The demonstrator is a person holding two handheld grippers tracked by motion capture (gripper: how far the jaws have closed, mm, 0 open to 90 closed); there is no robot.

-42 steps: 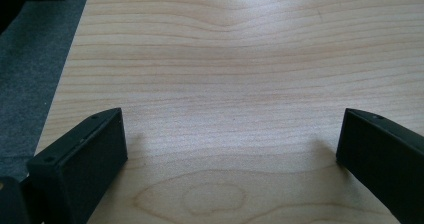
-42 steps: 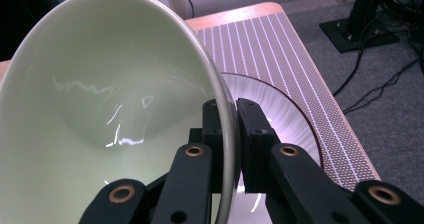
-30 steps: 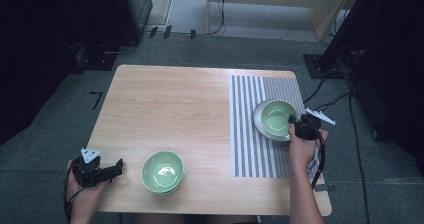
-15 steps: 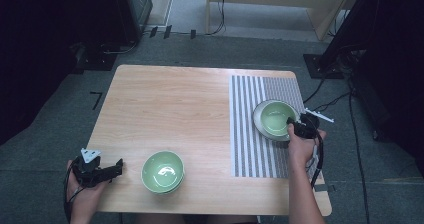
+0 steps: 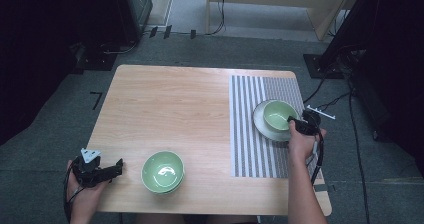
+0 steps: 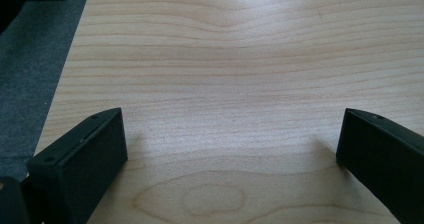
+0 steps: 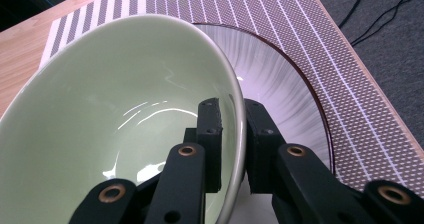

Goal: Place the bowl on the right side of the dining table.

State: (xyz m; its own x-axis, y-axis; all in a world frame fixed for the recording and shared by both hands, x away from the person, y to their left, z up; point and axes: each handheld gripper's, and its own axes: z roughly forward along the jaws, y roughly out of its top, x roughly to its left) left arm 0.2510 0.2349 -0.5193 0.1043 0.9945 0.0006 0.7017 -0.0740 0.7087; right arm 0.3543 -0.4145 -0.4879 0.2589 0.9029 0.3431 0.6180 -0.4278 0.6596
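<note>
Right tongs straddle the near rim of the green bowl, one jaw inside, one outside; jaws have just eased slightly apart; bowl sits in the white plate on the striped mat; left tongs stand wide, empty, over the bare surface.

Pale green glazed bowl on white ribbed plate, dark-rimmed; grey-and-white striped mat; light wood-grain table; second green bowl; black jaws.
</note>
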